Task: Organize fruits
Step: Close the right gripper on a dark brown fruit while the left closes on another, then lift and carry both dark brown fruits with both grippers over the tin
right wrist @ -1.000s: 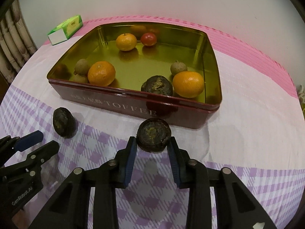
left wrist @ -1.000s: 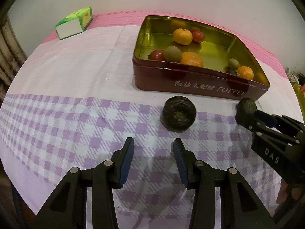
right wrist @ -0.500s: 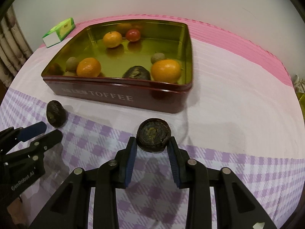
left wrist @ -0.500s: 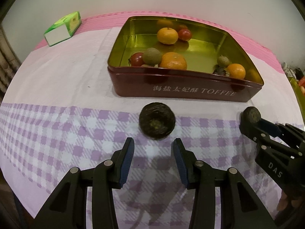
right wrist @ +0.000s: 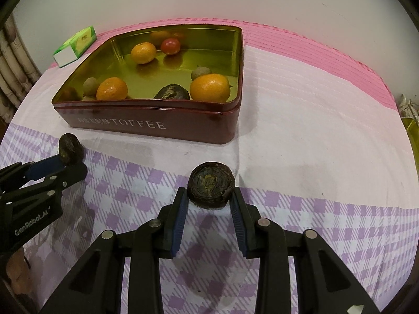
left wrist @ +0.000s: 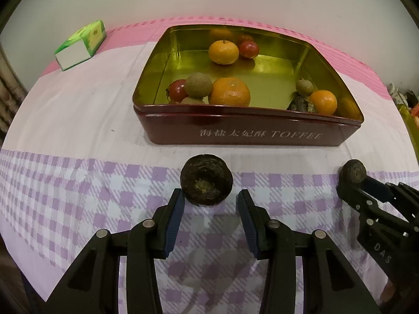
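Observation:
A dark wrinkled fruit lies on the checked cloth just ahead of my open left gripper, between its fingertips but untouched. My right gripper is shut on a second dark wrinkled fruit, held just above the cloth; it also shows in the left wrist view. The maroon TOFFEE tin stands beyond, holding oranges, red tomatoes, small brown fruits and one dark fruit. The left gripper's fruit appears in the right wrist view.
A green and white carton lies at the far left on the pink cloth. A yellow-green container edge shows at the far right. The wall runs behind the table.
My left gripper has moved forward so the dark fruit now sits between its fingertips. My right gripper has carried its fruit back and right, away from the tin.

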### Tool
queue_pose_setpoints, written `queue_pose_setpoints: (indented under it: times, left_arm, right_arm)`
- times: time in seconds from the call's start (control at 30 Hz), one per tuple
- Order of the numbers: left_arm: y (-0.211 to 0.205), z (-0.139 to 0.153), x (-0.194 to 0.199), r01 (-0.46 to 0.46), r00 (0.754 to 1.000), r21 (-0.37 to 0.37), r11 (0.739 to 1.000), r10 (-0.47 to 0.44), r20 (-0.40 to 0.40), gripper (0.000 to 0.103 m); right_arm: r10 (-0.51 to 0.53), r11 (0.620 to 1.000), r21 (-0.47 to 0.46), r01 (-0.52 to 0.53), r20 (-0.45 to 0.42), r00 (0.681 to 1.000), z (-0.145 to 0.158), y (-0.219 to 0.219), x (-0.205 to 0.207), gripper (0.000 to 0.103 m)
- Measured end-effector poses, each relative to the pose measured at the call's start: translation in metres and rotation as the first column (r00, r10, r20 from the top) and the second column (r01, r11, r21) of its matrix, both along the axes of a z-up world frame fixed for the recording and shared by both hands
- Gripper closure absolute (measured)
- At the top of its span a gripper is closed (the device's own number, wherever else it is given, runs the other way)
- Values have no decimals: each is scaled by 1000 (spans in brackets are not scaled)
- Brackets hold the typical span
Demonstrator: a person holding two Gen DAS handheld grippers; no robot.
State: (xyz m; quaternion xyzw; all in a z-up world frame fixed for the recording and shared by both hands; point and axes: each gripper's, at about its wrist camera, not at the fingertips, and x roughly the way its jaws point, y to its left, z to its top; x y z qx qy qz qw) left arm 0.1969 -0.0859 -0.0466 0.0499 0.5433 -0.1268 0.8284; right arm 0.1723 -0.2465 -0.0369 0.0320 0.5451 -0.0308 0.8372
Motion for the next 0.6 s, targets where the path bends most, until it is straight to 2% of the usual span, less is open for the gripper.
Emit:
queue_pose_setpoints:
  times: [0.47,0.6]
  left_arm:
    - [-5,-6,25,9,1000,21,1000,-9,11,59]
    - [-4,-6,24,12,1000,19,1000,-13,19,63]
  right_arm:
    - [-1,1000,-2,1,2,1000,0,0,-2,72]
    - [-2,1000,-1,2,3,1000,0,0,-2,72]
